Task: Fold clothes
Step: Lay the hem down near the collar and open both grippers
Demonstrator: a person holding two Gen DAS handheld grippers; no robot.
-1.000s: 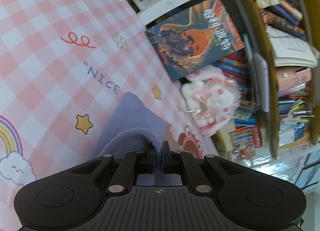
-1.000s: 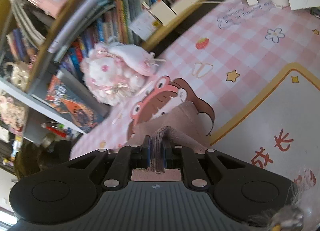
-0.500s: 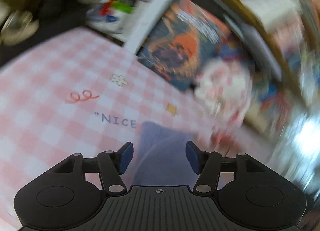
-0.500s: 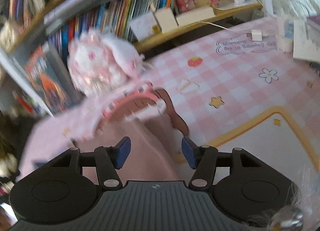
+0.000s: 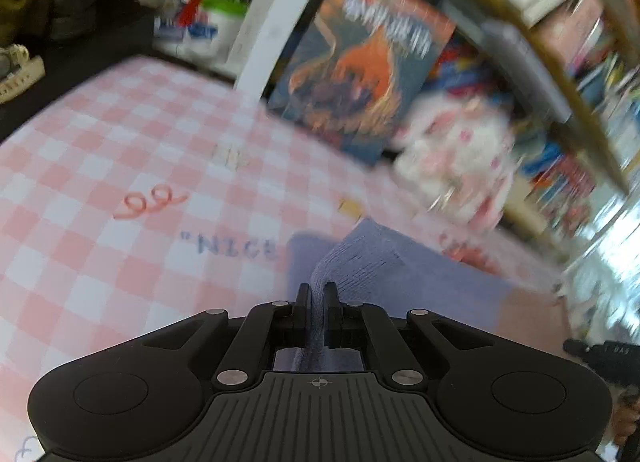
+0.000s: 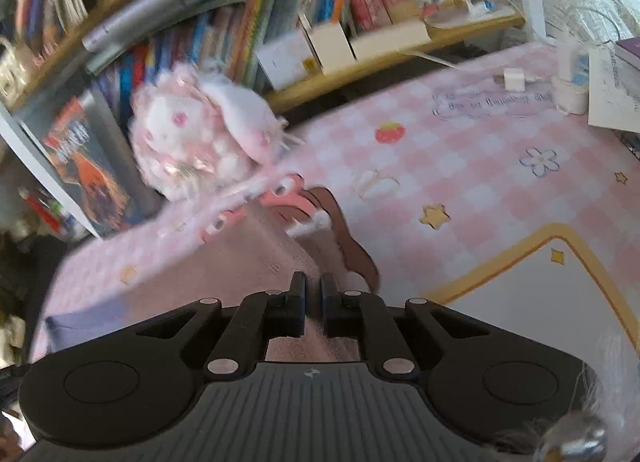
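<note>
Left gripper (image 5: pixel 318 294) jaws pinched on a ridge of lavender cloth (image 5: pixel 372 262) spreading ahead-right. Right gripper (image 6: pixel 313 286) jaws clamped narrow on pink cloth (image 6: pixel 256 250) extending forward-left over checkered mat (image 6: pixel 472 165)

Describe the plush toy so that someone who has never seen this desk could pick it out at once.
Start at the bookshelf behind the pink checked mat. At its foot, where shelf meets mat, sits the plush toy, beside a dark book with an orange cover picture. It is the only soft, fluffy white-and-pink thing there; its neighbours are flat, hard books.
</note>
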